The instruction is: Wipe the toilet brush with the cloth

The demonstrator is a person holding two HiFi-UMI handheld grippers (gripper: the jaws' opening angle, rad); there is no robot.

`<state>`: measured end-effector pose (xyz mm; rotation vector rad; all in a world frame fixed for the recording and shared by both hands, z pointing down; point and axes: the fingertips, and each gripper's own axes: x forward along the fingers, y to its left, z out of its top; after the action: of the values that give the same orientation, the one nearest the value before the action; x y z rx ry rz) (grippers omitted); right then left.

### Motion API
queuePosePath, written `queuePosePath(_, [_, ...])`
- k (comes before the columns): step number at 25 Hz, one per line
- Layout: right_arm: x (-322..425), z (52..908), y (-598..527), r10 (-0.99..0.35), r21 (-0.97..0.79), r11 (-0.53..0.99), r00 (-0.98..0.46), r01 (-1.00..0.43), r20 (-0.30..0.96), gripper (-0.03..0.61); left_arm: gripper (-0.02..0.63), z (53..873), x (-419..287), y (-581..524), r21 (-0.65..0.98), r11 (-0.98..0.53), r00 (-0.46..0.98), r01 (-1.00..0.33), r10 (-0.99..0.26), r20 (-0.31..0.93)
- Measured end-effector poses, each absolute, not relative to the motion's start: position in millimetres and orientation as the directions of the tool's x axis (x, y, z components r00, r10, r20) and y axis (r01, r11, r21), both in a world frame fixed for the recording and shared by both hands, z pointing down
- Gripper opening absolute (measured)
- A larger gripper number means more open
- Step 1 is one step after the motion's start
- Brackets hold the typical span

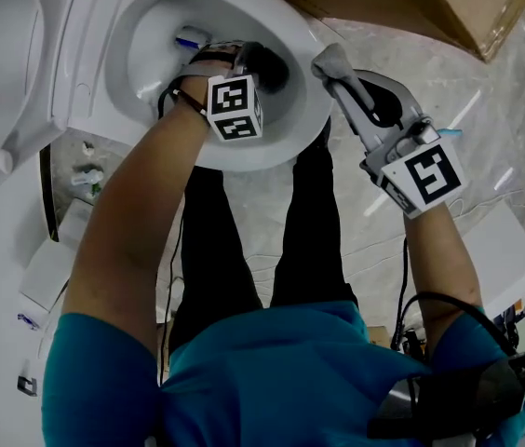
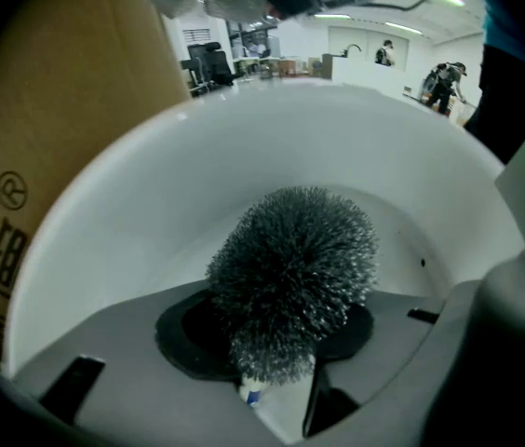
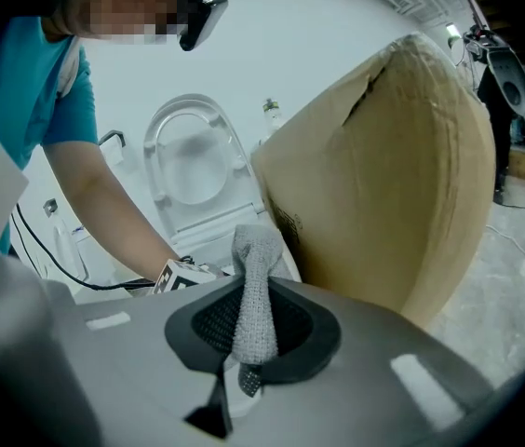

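1. The toilet brush (image 2: pixel 295 259) is down inside the white toilet bowl (image 2: pixel 244 147). Its bristles point to the far wall of the bowl.
2. The left gripper (image 2: pixel 276 366) has its fingers pinching the white neck just under the bristles.
3. I think the brush is light. The bristles look springy and will bend. The neck looks hard and smooth, maybe slippery if wet. The neck is the best place to hold it.
4. The cloth (image 3: pixel 255 277) is grey, soft and floppy. The right gripper (image 3: pixel 253 333) has its fingers pressed together on it, and a tuft sticks out.
5. Only the head view shows both grippers at once. There the cloth is just right of the bowl's rim, apart from the brush.
6. Only the left gripper view shows the bristles close up.
7. Only the right gripper view shows the cloth's knit. A cardboard box (image 3: pixel 393 175) stands just right of the toilet.
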<state>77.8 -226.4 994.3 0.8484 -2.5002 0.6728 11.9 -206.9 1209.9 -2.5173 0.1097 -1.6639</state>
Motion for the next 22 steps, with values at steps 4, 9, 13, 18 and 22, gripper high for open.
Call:
queuePosePath(4, [79,979,-228,-0.452,-0.295,0.695,-0.717,-0.656,0.530,0.020,0.179,1166,-1,-233,-0.138,-0.975,0.447,-0.174,-0.203,0.871])
queuePosePath(9, [77,946,-235,-0.468,-0.279,0.700,-0.717,-0.658,0.517,0.020,0.179,1106,-17,-253,-0.105,-0.937,0.509,-0.334,-0.273,0.816])
queuePosePath(13, [75,918,-235,-0.473,-0.272,0.693,-0.706,-0.667,0.527,0.020,0.179,1053,-35,-262,-0.028,-0.880,0.558,-0.474,-0.325,0.763])
queuePosePath(18, [74,863,-238,-0.503,-0.247,0.692,-0.698,-0.679,0.509,0.020,0.179,967,-50,-280,0.104,-0.796,0.639,-0.596,-0.393,0.661])
queuePosePath(22, [74,809,-234,-0.502,-0.235,0.702,-0.701,-0.672,0.506,0.020,0.179,882,-63,-292,0.233,-0.721,0.692,-0.652,-0.441,0.572])
